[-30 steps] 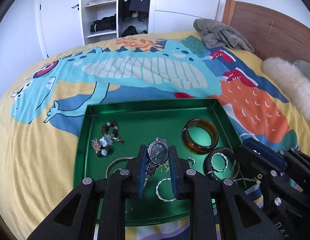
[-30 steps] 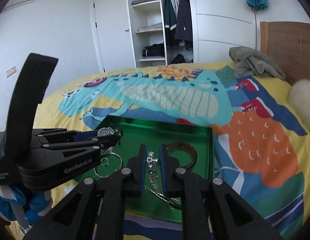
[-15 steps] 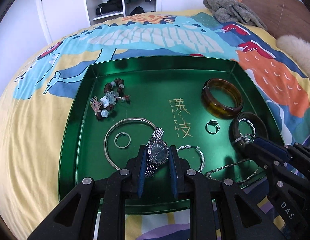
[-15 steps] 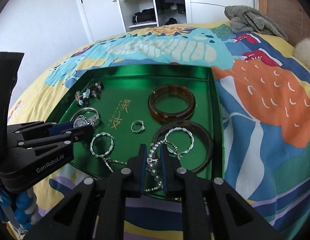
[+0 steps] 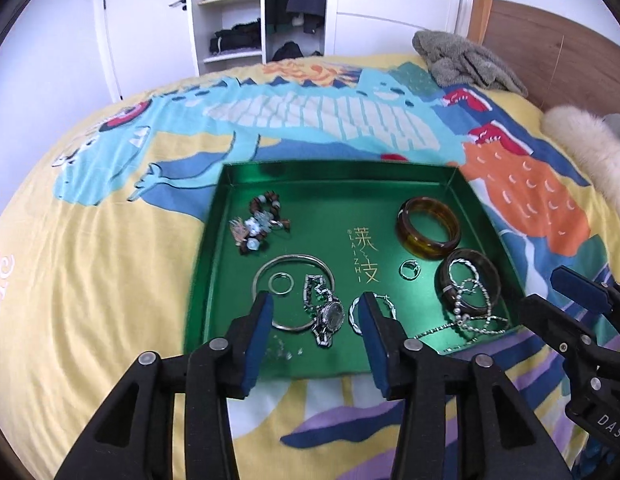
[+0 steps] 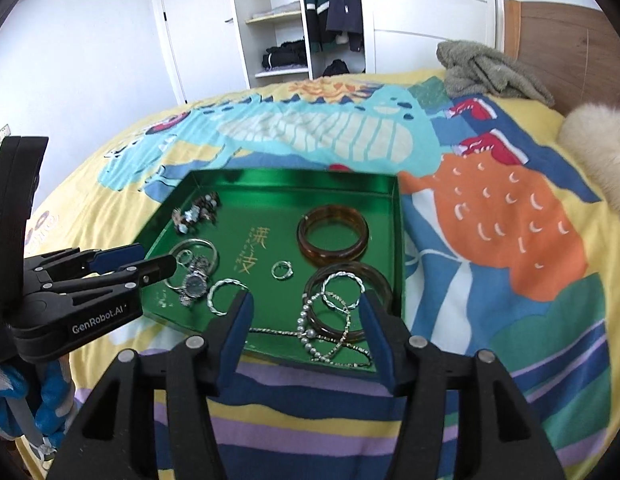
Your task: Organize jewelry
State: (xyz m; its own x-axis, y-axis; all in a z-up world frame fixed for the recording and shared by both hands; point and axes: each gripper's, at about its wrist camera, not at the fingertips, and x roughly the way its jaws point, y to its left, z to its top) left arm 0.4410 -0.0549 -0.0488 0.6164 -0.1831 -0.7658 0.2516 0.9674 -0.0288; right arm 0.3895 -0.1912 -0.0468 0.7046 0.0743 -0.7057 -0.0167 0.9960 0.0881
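Note:
A green tray [image 5: 333, 172] [image 6: 294, 178] lies on the bed and holds the jewelry. A silver watch [image 5: 327, 314] [image 6: 194, 278] lies near its front edge, over a thin silver bangle [image 5: 294, 258]. A pearl bracelet [image 6: 310, 332] and chains lie at the front right, across a dark bangle [image 6: 379, 282]. An amber bangle [image 5: 427, 232] [image 6: 331, 234], a small ring [image 5: 409, 269] and a beaded bracelet [image 5: 258, 224] lie further in. My left gripper [image 5: 314, 320] is open just above the watch. My right gripper [image 6: 306, 318] is open over the pearl bracelet.
The bed has a colourful dinosaur cover [image 5: 310, 120]. A grey towel [image 5: 465, 60] and a white fluffy pillow [image 5: 589, 152] lie by the wooden headboard [image 5: 549, 48]. An open wardrobe [image 6: 298, 16] stands behind the bed.
Both grippers have opened and pulled back. The watch dropped from the left one onto the tray, and the pearl bracelet from the right one onto the dark bangle.

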